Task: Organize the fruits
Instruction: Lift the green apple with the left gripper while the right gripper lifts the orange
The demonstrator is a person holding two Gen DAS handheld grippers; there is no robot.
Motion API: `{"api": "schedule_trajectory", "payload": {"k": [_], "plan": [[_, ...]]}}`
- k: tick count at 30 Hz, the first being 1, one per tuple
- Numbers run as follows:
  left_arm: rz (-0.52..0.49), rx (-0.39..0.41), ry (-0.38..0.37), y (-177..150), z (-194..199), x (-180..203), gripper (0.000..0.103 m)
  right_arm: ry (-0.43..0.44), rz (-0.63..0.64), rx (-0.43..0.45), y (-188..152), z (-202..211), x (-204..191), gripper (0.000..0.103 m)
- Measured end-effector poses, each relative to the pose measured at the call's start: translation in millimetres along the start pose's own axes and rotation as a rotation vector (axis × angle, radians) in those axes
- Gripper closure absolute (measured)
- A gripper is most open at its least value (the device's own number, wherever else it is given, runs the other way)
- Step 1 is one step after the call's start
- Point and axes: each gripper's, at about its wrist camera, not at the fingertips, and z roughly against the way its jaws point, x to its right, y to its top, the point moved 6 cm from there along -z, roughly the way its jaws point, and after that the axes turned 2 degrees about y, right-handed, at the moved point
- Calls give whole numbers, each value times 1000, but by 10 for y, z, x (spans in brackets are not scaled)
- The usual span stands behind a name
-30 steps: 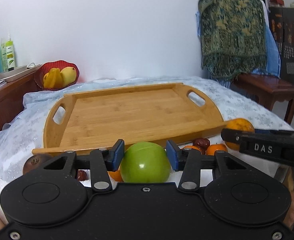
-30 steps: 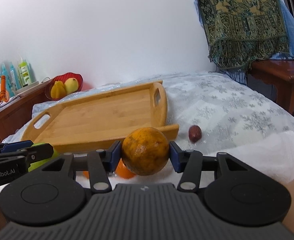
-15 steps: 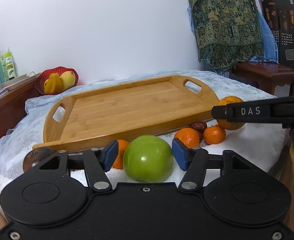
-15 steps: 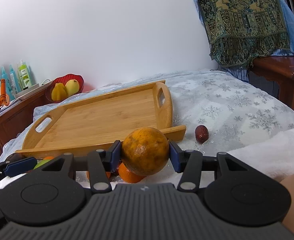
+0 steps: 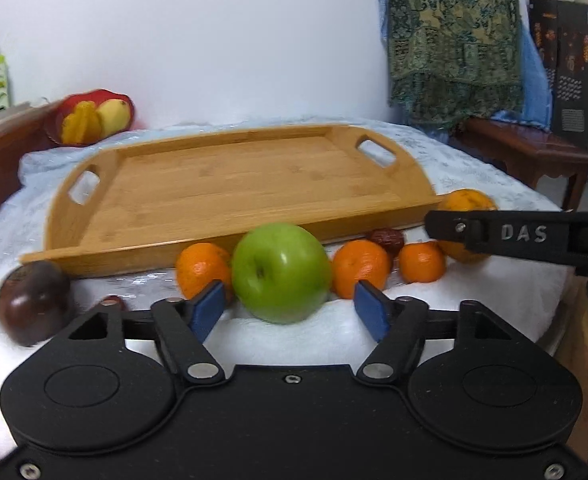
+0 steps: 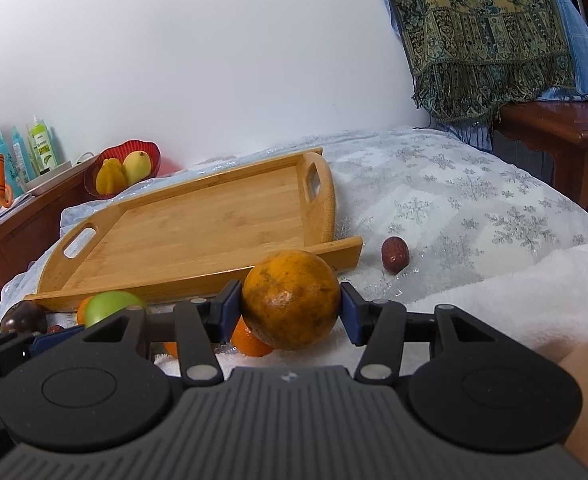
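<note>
A green apple (image 5: 281,278) rests on the white towel (image 5: 333,332) in front of the empty bamboo tray (image 5: 230,184). My left gripper (image 5: 290,310) sits around the apple with its jaws opening, and the blue pads stand clear of the fruit. Small oranges (image 5: 359,266) and a red date (image 5: 385,238) lie behind the apple, and a dark round fruit (image 5: 34,306) lies at the left. My right gripper (image 6: 290,308) is shut on a large mottled orange (image 6: 291,299) near the tray's (image 6: 198,232) right front corner. Another date (image 6: 394,255) lies to its right.
A red bowl (image 5: 94,118) of yellow fruit stands on a wooden cabinet at the back left, next to bottles (image 6: 40,144). A dark wooden side table (image 5: 533,152) with a patterned cloth (image 5: 453,40) hung above it stands at the right. A snowflake-print cover (image 6: 453,208) lies over the surface.
My left gripper's jaws have spread off the green apple and the gripper has sunk; the apple now sits on the towel. My right gripper has kept still with the large orange in it.
</note>
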Motion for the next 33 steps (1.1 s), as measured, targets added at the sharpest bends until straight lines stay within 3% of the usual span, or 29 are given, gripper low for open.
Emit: {"api": "schedule_trajectory", "payload": {"k": [2,5,8,12,19,26,29,33], "plan": [[-15,3,2,3,-22,53,36,0,-4,0,1,4,3,47],[-2,12,39,3,-4,45,53,-6,-5,5,0,10,5,48],[25,5,28,2,41,16,54,-5,-5,10,-3,16,9,48],[-21,30,58,6,137,29,55,-5,2,14,-6,24,-2,48],[-19,17,43,-29,270,-17,56,-3,2,15,-6,30,-2,48],[-5,33,28,101,85,-13,54,-4,-5,12,-2,27,-2,48],[18,17,10,154,-26,-38,43,-5,-1,11,-2,20,-2,48],[1,10,0,154,-148,-30,43,-7,6,10,-7,14,-5,47]]}}
